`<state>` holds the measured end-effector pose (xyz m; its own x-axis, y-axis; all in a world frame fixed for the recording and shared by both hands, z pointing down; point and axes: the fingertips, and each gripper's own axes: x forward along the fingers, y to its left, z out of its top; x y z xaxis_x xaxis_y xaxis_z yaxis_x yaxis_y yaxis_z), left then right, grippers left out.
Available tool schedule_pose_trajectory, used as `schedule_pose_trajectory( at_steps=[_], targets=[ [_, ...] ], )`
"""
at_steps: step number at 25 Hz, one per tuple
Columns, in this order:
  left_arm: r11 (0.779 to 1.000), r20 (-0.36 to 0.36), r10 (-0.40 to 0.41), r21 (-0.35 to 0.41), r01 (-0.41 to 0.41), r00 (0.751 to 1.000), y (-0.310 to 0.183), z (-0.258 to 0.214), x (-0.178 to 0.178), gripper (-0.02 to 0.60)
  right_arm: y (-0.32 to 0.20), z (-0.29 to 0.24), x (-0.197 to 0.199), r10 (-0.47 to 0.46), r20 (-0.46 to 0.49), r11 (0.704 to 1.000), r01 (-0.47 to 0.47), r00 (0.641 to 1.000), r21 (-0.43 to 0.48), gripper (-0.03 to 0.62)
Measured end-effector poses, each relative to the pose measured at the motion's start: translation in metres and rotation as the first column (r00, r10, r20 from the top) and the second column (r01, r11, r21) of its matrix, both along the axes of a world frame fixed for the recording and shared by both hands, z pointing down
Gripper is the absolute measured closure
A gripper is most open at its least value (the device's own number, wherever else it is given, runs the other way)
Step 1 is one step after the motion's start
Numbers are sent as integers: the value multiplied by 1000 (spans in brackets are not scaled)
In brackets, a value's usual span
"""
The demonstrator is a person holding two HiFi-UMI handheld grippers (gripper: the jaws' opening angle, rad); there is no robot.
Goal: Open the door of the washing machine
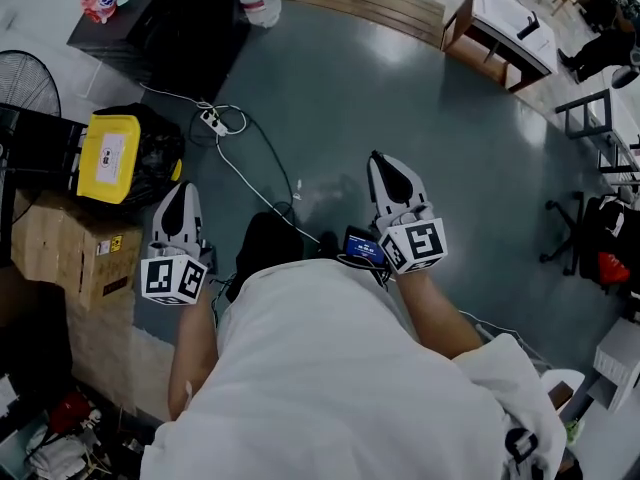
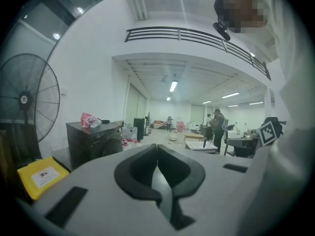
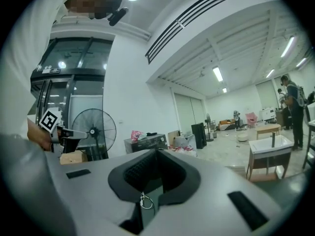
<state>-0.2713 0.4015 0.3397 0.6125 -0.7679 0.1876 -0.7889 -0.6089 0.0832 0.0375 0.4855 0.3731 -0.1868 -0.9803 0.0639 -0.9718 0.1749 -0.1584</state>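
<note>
Now the grey hand-held left gripper (image 1: 182, 190) and right gripper (image 1: 380, 160) are hovering, jaws pressed together, empty; the dark boxy washing machine (image 1: 165, 18) is standing well ahead at the glossy floor's (image 1: 400, 98) far-left edge.

A white short-sleeved shirt (image 1: 340, 368) is worn. The left tool (image 1: 180, 193) and the right tool (image 1: 383, 166) are each built as a pale grey-white shell lined with black curved pads. A white cube printed with black square markers is fitted behind each: the left cube (image 1: 173, 278) and the right cube (image 1: 420, 245). Black rectangular slots (image 3: 244, 209) are set into the shells. A small blue-faced box (image 1: 362, 245) with dark cables is mounted beside the right cube. A thin wire ring (image 3: 143, 200) is seen below the right tool's pads.
</note>
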Motion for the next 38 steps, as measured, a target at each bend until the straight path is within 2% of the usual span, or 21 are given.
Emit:
schedule_pose_trajectory(
  at_steps=[6, 11, 17, 22, 26, 30, 35, 38],
  targets=[
    [999, 7, 26, -27, -26, 1000, -44, 23, 13, 572, -51, 14, 9, -2, -13, 1000, 2, 1000, -25, 559],
    [999, -43, 33, -42, -35, 999, -123, 39, 22, 572, -121, 10, 11, 1, -56, 999, -3, 998, -41, 559],
    [998, -79, 65, 3, -64, 995, -214, 21, 37, 572, -209, -1, 8, -42, -84, 996, 35, 996, -83, 559],
    [1000, -50, 22, 4, -21, 999, -295, 32, 11, 572, -280, -3, 0, -54, -82, 992, 43, 995, -122, 559],
    [1000, -82, -29, 9, 29, 996, -345, 38, 2, 572, -317, -20, 2, -85, -113, 993, 75, 990, -88, 559],
    [997, -119, -71, -42, 67, 990, -368, 57, 10, 572, -342, -14, 17, -102, -109, 991, 92, 989, -92, 559],
    [990, -69, -140, -36, 137, 988, -407, 59, 21, 572, -406, 2, 30, -193, -73, 980, 189, 978, -66, 559],
    [978, -63, -207, -37, 205, 976, -437, 56, 35, 572, -455, 3, 45, -267, -59, 964, 265, 962, -39, 559]
  ],
)
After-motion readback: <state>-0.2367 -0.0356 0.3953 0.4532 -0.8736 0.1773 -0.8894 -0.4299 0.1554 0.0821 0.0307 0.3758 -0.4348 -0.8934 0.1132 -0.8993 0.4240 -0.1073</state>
